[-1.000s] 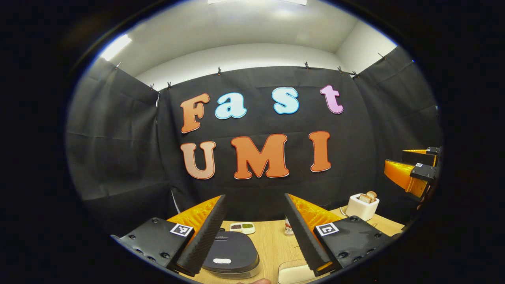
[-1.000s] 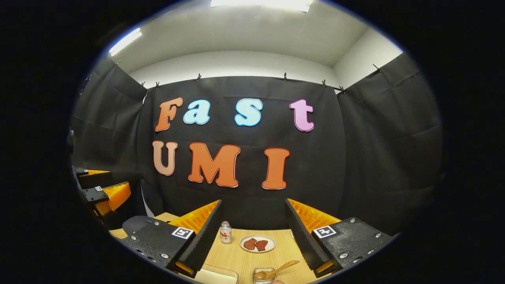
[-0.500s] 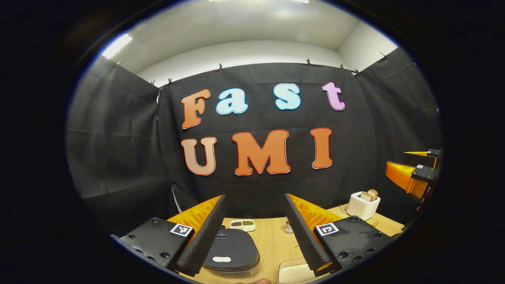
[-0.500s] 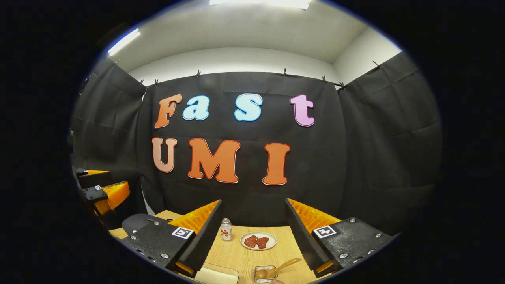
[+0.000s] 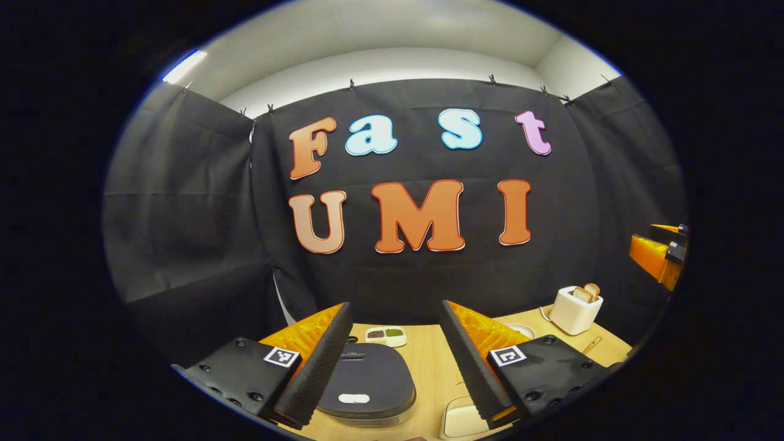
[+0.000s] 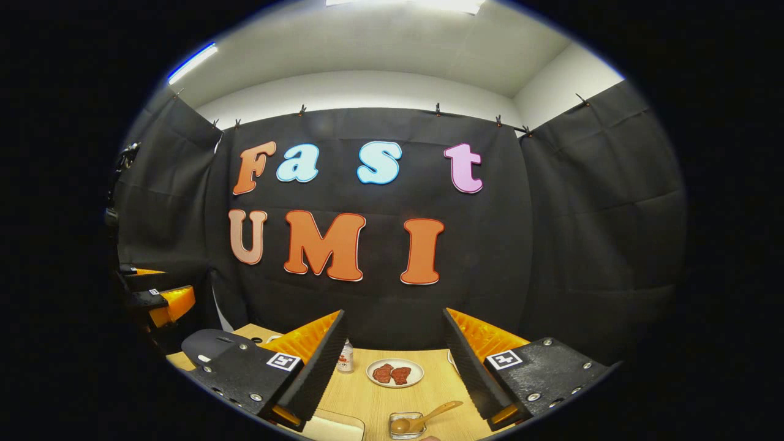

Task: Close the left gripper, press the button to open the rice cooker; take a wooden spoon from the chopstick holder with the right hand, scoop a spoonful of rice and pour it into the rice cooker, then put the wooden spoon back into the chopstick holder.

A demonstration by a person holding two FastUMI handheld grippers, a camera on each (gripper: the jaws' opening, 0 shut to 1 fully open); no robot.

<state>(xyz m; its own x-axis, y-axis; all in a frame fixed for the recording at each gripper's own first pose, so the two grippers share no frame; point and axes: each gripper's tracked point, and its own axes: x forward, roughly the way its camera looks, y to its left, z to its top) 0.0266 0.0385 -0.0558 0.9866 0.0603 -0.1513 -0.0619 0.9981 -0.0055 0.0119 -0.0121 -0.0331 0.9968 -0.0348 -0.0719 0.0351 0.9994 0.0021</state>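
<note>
In the left gripper view the dark rice cooker (image 5: 367, 383) sits shut on the wooden table, low between my fingers, with its white button (image 5: 354, 399) at the near edge of the lid. My left gripper (image 5: 394, 305) stands open above it, touching nothing. In the right gripper view the wooden spoon (image 6: 429, 416) rests in a small clear holder (image 6: 405, 425) near the bottom. My right gripper (image 6: 393, 312) is open above it and holds nothing. The cooker (image 6: 205, 346) also shows at that view's left, with the left gripper (image 6: 156, 300) above it.
A white toaster (image 5: 576, 306) with bread stands at the back right, and a small divided dish (image 5: 386, 335) lies behind the cooker. A white container (image 5: 462, 419) sits right of the cooker. A plate of red meat (image 6: 395, 372) and a small bottle (image 6: 346, 358) stand mid-table.
The left gripper has tipped downward and moved in over the cooker, so more of the lid and table shows. The right gripper's view has shifted only slightly. Both stayed open.
</note>
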